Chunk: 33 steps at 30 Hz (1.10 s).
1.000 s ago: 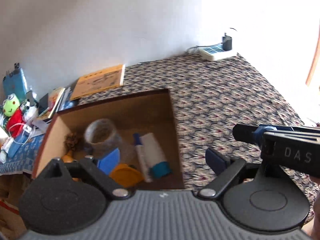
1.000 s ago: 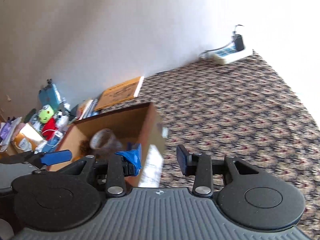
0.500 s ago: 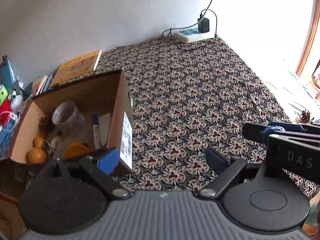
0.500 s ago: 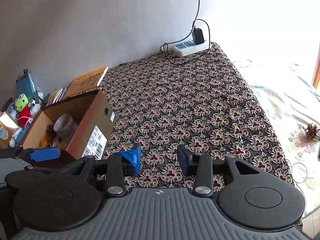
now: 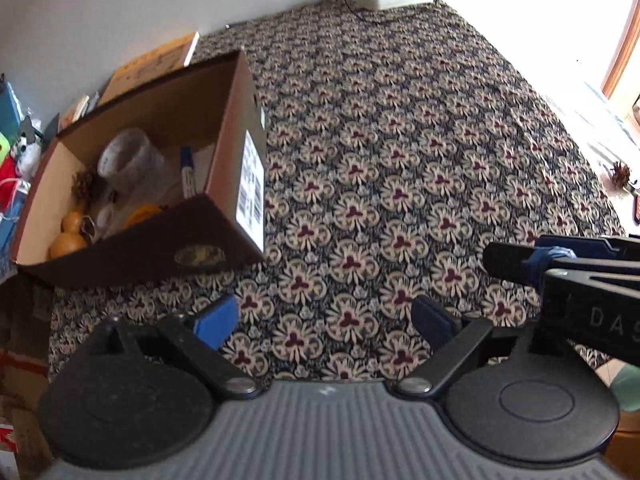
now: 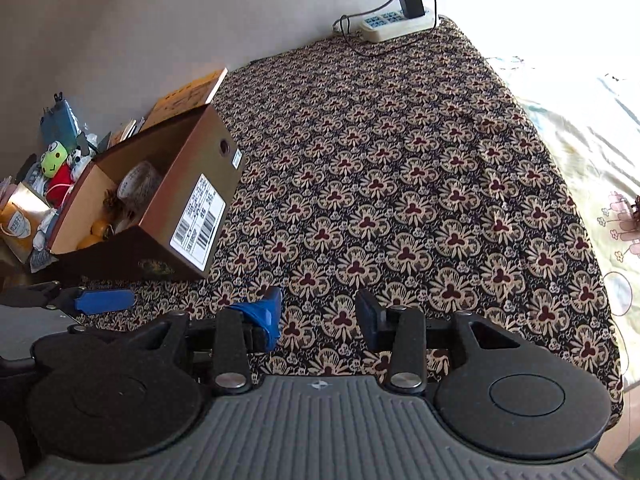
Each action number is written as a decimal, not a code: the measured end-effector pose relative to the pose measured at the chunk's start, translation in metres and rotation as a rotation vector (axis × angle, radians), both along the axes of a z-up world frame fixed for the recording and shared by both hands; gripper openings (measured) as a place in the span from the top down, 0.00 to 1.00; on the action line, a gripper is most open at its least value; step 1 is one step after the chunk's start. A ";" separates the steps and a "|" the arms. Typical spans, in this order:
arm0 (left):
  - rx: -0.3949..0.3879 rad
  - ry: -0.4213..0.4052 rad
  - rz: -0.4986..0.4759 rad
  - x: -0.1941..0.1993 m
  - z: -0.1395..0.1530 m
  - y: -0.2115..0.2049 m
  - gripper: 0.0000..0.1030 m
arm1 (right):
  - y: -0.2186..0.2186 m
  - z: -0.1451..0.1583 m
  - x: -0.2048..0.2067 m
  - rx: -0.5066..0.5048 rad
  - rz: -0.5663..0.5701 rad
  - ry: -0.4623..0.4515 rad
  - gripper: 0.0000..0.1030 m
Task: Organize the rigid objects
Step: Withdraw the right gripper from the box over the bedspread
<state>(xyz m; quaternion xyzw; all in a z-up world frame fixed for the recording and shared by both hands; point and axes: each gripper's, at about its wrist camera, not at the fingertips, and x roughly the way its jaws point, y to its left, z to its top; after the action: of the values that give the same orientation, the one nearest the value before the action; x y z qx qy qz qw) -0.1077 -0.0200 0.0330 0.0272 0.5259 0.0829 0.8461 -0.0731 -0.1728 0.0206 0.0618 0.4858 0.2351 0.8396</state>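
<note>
The cardboard box sits at the left of the frame on the patterned cloth, loaded with a jar, a marker and gourds. Stiff but light walls; best gripped at the rim. The left gripper and right gripper both gape wide, empty.

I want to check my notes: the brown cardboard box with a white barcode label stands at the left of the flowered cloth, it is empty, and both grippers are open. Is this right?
Not quite: the brown cardboard box is not empty. The left wrist view shows a clear round jar, orange gourds and a blue-capped pen inside. The rest is right: left gripper and right gripper are open.
</note>
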 end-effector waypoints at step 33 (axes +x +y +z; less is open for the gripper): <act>-0.008 -0.188 0.034 0.003 0.057 0.236 0.10 | 0.208 0.062 0.009 0.005 -0.036 -0.155 0.74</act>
<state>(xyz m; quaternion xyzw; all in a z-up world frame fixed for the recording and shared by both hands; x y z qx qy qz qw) -0.1048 0.2162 0.0896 0.0067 0.4450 0.0974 0.8902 -0.0637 0.0348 0.0822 0.0541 0.4178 0.2254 0.8785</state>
